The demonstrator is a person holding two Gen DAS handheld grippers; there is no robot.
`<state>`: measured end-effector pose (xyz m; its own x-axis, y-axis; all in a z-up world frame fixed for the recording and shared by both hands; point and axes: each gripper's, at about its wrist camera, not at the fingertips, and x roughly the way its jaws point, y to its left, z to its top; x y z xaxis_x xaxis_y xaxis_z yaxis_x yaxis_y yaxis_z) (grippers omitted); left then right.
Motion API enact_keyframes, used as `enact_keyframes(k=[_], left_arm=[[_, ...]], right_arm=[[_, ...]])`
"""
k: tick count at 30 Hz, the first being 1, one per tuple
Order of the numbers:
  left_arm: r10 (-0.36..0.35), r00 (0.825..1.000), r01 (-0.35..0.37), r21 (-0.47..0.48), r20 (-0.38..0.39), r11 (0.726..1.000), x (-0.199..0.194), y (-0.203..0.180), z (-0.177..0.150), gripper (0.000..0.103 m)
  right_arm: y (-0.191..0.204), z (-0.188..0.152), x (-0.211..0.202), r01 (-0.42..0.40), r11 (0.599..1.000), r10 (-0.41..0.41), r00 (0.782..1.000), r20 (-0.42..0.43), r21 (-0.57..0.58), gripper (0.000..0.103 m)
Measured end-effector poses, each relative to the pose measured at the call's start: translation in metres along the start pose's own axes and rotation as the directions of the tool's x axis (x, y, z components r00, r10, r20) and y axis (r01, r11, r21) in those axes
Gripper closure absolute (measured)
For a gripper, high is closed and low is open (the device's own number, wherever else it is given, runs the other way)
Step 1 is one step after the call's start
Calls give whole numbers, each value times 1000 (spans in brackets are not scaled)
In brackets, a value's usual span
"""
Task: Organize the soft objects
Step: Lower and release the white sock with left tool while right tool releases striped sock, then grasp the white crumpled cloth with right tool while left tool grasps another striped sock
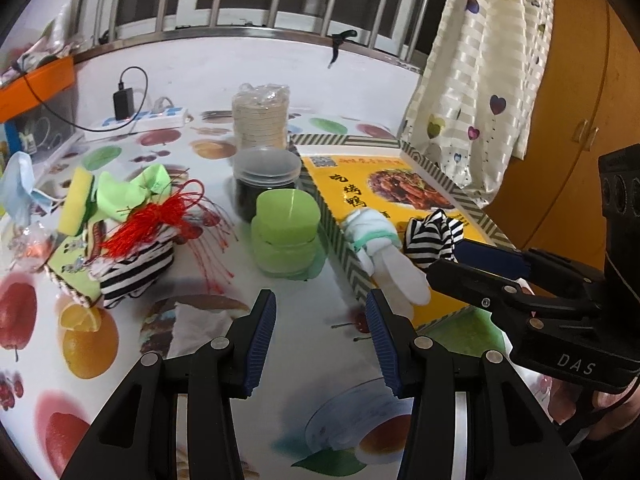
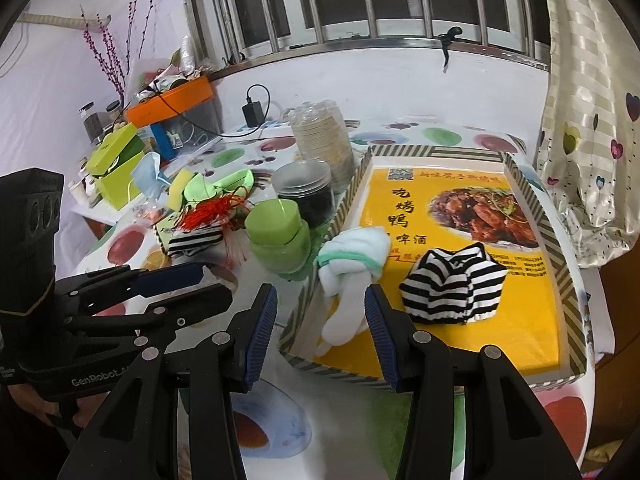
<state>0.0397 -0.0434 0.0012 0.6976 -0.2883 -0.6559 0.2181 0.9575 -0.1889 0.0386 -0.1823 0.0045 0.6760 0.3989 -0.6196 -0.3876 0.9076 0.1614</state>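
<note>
1. Both grippers sit right up front over the fruit-print tablecloth (image 1: 304, 300). Left gripper (image 1: 321, 312) has its jaws spread with nothing between them, just tablecloth below.
2. Right gripper (image 2: 321, 307) is the same deal: jaws spread, nothing pinched. Its tips hang over the near left corner of the tray, with the white sock showing in the gap between them.
3. That tray (image 2: 568, 288) is a shallow cardboard box with striped walls and a yellow food poster on the bottom, sitting on the right side of the table.
4. Soft stuff already in it: white sock (image 2: 352, 264) with green trim, rolled up and draped near the left wall, and a balled black-and-white striped sock (image 2: 448, 288) just beside it, toward the middle.
5. Still out on the table, left side: another striped sock (image 1: 136, 272), a red tassel (image 1: 148, 224) on top of it, light green cloth (image 1: 128, 192), yellow sponge (image 1: 78, 204), blue face mask (image 1: 18, 188).
6. Green lidded jar (image 1: 286, 236) stands between that pile and the tray.
</note>
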Motion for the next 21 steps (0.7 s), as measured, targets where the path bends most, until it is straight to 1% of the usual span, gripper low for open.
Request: enact_keyframes(k=[12,21], left_arm=[[57,998,-57,-44,10,997,-10,20,-4,57],[121,993,-120,-105,-3,987,-14,46,-7,57]], right_arm=[[23,4,14,-44,998,42,999,-31,-54,56],[45,8,29,-95,990,88,994,-68,-102,56]])
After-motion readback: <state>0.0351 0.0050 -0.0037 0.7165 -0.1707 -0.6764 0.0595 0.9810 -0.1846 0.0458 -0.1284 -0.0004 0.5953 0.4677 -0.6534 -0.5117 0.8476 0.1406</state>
